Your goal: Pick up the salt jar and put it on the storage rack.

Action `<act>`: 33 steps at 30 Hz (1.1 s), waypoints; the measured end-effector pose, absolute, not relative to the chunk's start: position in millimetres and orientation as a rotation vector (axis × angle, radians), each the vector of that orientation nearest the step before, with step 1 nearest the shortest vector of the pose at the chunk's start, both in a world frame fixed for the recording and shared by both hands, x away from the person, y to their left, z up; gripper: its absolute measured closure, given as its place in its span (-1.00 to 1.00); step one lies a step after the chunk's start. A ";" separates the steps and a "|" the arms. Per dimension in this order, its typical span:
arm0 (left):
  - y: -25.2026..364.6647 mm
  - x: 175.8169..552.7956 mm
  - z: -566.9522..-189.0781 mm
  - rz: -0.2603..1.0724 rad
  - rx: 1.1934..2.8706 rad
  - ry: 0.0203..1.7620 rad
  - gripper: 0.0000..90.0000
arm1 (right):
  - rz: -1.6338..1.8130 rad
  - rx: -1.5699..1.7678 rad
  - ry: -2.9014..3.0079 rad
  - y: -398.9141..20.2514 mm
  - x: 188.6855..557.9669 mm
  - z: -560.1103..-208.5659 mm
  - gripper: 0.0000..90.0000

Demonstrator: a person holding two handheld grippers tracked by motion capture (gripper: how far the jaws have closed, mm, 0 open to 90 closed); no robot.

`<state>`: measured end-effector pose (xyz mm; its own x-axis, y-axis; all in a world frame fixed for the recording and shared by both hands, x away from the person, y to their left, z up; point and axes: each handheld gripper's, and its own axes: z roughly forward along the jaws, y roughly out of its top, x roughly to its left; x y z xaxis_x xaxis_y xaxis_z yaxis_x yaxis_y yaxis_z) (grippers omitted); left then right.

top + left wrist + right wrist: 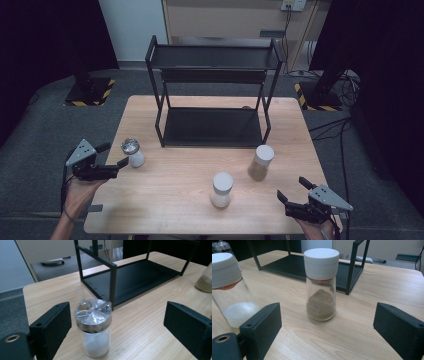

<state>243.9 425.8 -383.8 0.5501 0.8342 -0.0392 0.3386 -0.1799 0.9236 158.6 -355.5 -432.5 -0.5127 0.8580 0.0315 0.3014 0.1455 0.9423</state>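
The small shaker (133, 152) with the shiny, film-wrapped cap stands upright on the wooden table (175, 190) near its left edge, just off the front left corner of the black shelf rack (212, 100). In the high view the left gripper (114, 155) lies just beside it, jaws apart and pointing at it, while the right gripper (295, 189) rests at the table's front right corner, jaws apart too; a white-capped jar of white powder (221, 189) and a white-capped jar of brown powder (260, 162) stand between them. In the left gripper view the shaker (93, 327) sits between the spread jaws, close to the left one, though contact is hard to judge. In the right gripper view the brown jar (321, 285) stands ahead of the wide jaws, untouched.
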 end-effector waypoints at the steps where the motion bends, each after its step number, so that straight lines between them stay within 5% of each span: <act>1: 425.8 243.9 -383.8 0.603 1.759 0.977 -0.85 | 1.368 1.105 1.898 -355.5 158.6 -432.5 -0.82; 27: 419.3 299.8 -412.5 0.540 1.784 1.089 -0.70 | 1.366 1.104 1.902 -355.5 159.3 -432.7 -0.81; 33: 417.2 305.0 -419.3 0.531 1.793 1.069 -0.50 | 1.365 1.106 1.901 -355.5 159.3 -432.8 -0.81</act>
